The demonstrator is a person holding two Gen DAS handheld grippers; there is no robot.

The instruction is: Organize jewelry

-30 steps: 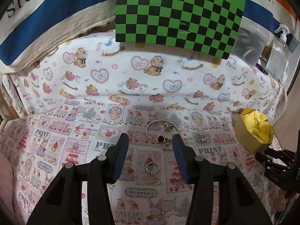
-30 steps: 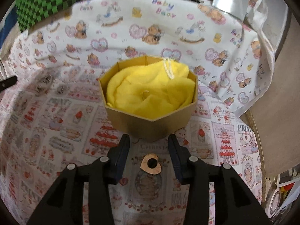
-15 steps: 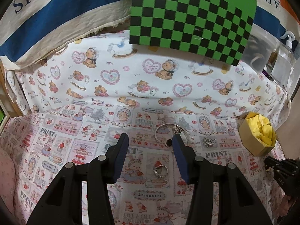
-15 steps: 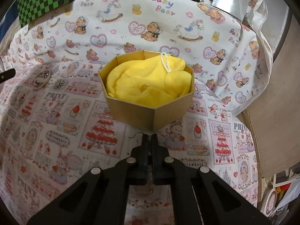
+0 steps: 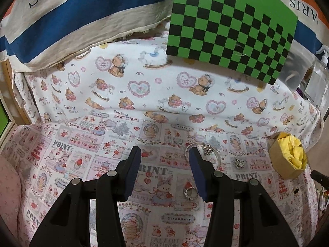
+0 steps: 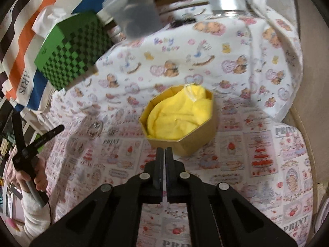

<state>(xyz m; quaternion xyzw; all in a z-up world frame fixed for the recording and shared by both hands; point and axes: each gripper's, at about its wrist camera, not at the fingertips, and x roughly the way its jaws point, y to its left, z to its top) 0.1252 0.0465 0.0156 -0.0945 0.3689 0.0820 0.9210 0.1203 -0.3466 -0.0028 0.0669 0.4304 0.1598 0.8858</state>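
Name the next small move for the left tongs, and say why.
Probably shift the left tongs a little to the right and lower them over the ring. They stand open and empty, and the ring lies on the printed cloth off-centre, near the right side of the gap.

the front cloth (image 5: 61,164) carries printed panels reading "print", "strawbare", "christ…" and "peace love". the white bear cloth (image 5: 144,78) behind it says "baby bear" in several spots. the striped fabric (image 5: 61,20) at the back shows large dark letters, "ris" on the left, upside down, and "aris" on the right. the checkerboard (image 5: 230,26) has a small dark logo in its top corner, too small to read surely.
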